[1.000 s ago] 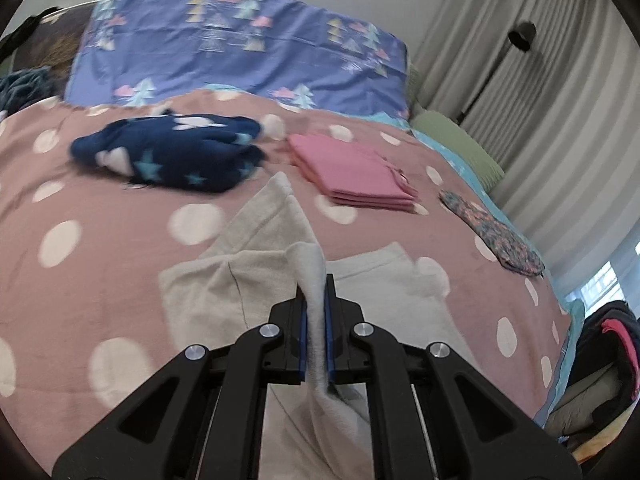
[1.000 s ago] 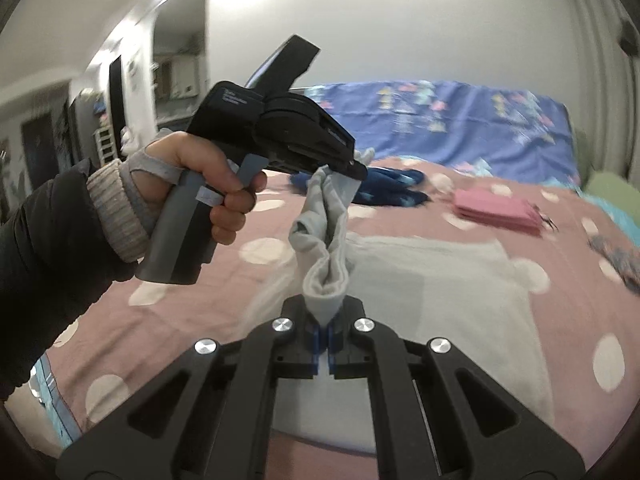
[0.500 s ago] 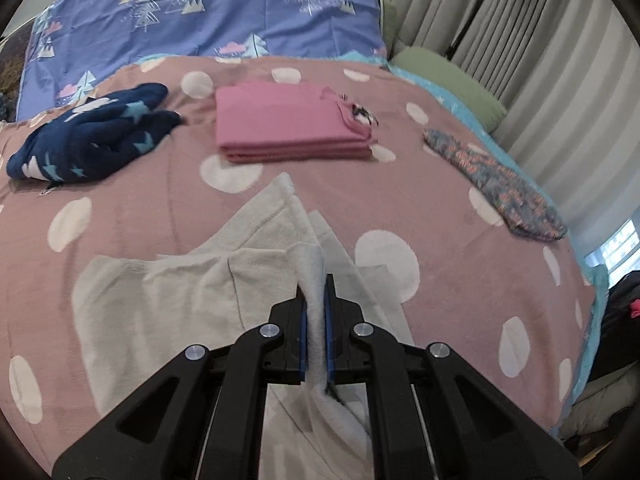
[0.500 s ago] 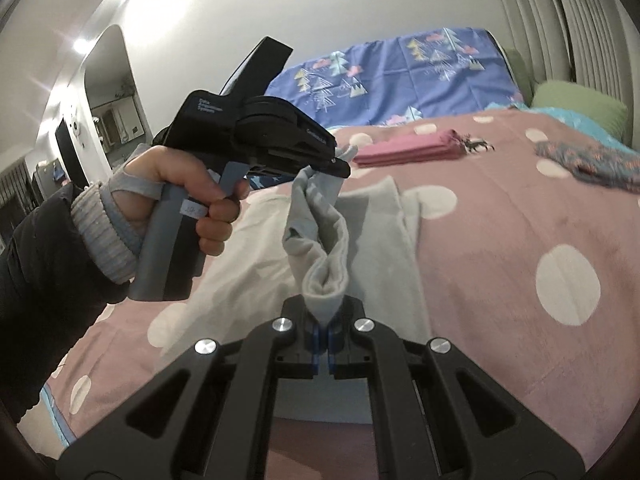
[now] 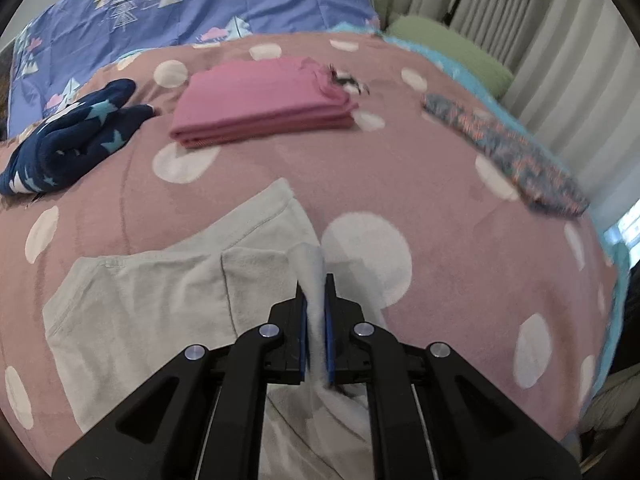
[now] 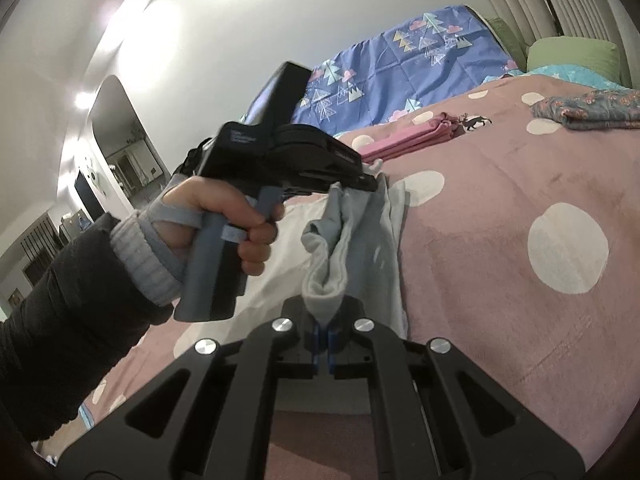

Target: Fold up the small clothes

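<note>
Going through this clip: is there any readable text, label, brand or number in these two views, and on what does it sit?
Nothing can be read.
Small pale print sits on the black housing of the left gripper, seen from the right wrist view: too small and blurred to read.
The pink folded garment, the grey garment and the polka-dot blanket carry patterns only, no lettering.

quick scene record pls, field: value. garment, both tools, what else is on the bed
garment in work: grey garment, partly flat on the pink dotted bedspread, one edge lifted
left tool: jaws opening, grey fabric between the pads
right tool: shut on a bunched fold of the grey garment
left hand: grips the left tool's handle, dark sleeve
already folded: pink stack, far side of the bed
other cloth: navy star piece, unfolded; floral piece at the right edge
behind: blue patterned quilt, green pillow
</note>
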Demonstrator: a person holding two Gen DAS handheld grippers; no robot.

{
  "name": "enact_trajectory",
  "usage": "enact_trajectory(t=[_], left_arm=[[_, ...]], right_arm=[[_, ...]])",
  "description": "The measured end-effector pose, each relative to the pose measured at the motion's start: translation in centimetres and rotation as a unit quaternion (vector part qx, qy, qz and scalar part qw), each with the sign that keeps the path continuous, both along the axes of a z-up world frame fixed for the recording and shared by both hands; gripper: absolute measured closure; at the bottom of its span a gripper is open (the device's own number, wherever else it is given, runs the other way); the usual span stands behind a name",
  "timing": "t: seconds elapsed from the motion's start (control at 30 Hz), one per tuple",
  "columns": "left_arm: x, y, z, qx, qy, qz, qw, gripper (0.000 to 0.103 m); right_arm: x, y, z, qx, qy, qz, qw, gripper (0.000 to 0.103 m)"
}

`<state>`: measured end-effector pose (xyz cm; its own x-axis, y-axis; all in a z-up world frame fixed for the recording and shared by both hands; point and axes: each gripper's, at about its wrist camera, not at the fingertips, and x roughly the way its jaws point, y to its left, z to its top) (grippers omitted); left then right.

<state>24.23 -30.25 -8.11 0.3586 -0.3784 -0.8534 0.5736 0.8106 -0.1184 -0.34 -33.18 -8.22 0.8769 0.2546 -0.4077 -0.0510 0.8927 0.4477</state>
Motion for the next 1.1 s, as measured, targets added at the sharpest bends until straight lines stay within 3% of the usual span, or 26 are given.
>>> enact_trajectory(t=[0.03,0.07,0.13,0.2,0.3,0.4,0.5,0.67,0.8,0.93,1.1], left_arm=[[-0.2,-0.3,-0.5,0.017,-0.005,0.0,0.9998,0.088],[-0.4,-0.3,-0.5,0.024,-0.011,0.001,0.9996,0.077],[-1.3,0.2,0.0,0.025,-0.028,-0.004,0.9993,0.065],[-2.9,1.6,1.4,0.029,-0.055,-0.005,0.9981,0.044],[-6.3,4.5,3.7,0.042,-0.12,-0.006,0.9919,0.032],[-12.4,9.1,5.2,0.054,-0.182,-0.016,0.9816,0.022],[-17.1,12.7,4.8,0.06,-0.199,-0.025,0.9779,0.02],[-23.1,17.4,0.4,0.088,-0.168,-0.012,0.9818,0.02],[-23.3,18.9,-1.7,0.104,-0.153,0.025,0.9824,0.02],[-22.0,20.3,-1.6,0.069,-0.154,0.065,0.9834,0.02],[-22.3,20.6,-2.4,0.112,-0.183,0.073,0.974,0.02]], right_arm=[[0.0,0.0,-0.3,0.002,0.007,0.002,1.0,0.1],[-0.1,-0.1,-0.6,0.007,0.013,0.004,1.0,0.1],[0.0,-0.8,-1.3,0.035,0.023,0.011,0.999,0.1],[0.2,-1.8,-2.0,0.066,0.037,0.013,0.997,0.1],[0.5,-2.8,-2.9,0.102,0.051,0.02,0.993,0.1],[0.6,-2.9,-3.1,0.11,0.051,0.023,0.992,0.1],[0.6,-2.7,-3.1,0.108,0.049,0.024,0.993,0.1],[0.8,-2.7,-2.9,0.104,0.055,0.02,0.993,0.1],[1.0,-2.2,-2.5,0.088,0.063,0.013,0.994,0.1],[0.8,-1.7,-1.7,0.107,0.07,0.013,0.992,0.1],[0.9,-3.0,-1.4,0.132,0.08,-0.008,0.988,0.1]])
